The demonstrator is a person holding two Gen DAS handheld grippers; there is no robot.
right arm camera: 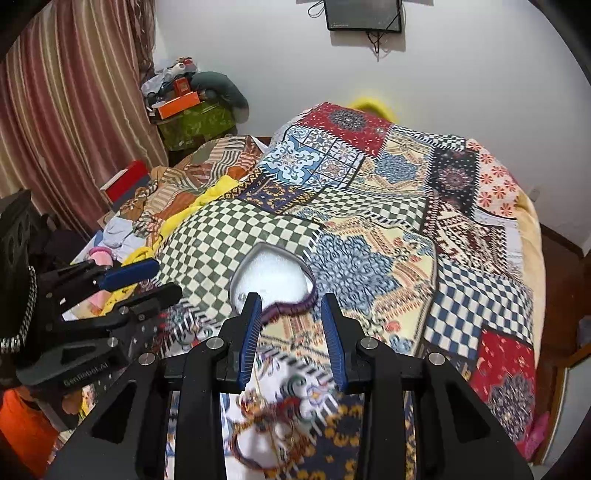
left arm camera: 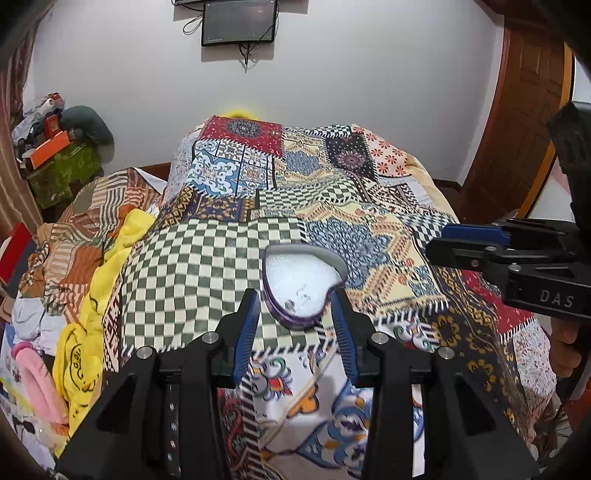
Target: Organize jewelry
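I hold my left gripper (left arm camera: pixel 295 299) over the patchwork bedspread (left arm camera: pixel 369 221), its blue pads (left arm camera: pixel 245 332) apart with nothing pressed between them. Just beyond its tips lies the heart-shaped box (left arm camera: pixel 303 284), open side up, on the green-and-cream checked patch of the bedspread, about the middle of the bed and nearer my edge than the wall. The box has a purple side wall, a grey rim and a white lining. Inside it, toward the pointed end, I can make out a small silvery piece of jewelry (left arm camera: pixel 290 304) and a faint thin loop beside it; they are too small for me to say what they are.

My right gripper (right arm camera: pixel 291 306) hangs over the same spot from the other side. Its pads stand apart too, and they grip nothing. The box (right arm camera: pixel 273 277) sits just past its fingertips, with the left finger partly covering the near rim in that view; I cannot tell whether it touches.

Each gripper shows in the other's camera, close beside its neighbour and aimed down at the box.

Along the left edge of the bed lie a yellow cloth (left arm camera: pixel 110 258), a striped orange cover (left arm camera: pixel 92 221) and something pink (left arm camera: pixel 37 373). A dark screen (left arm camera: pixel 239 22) hangs on the white wall past the far edge of the bed.
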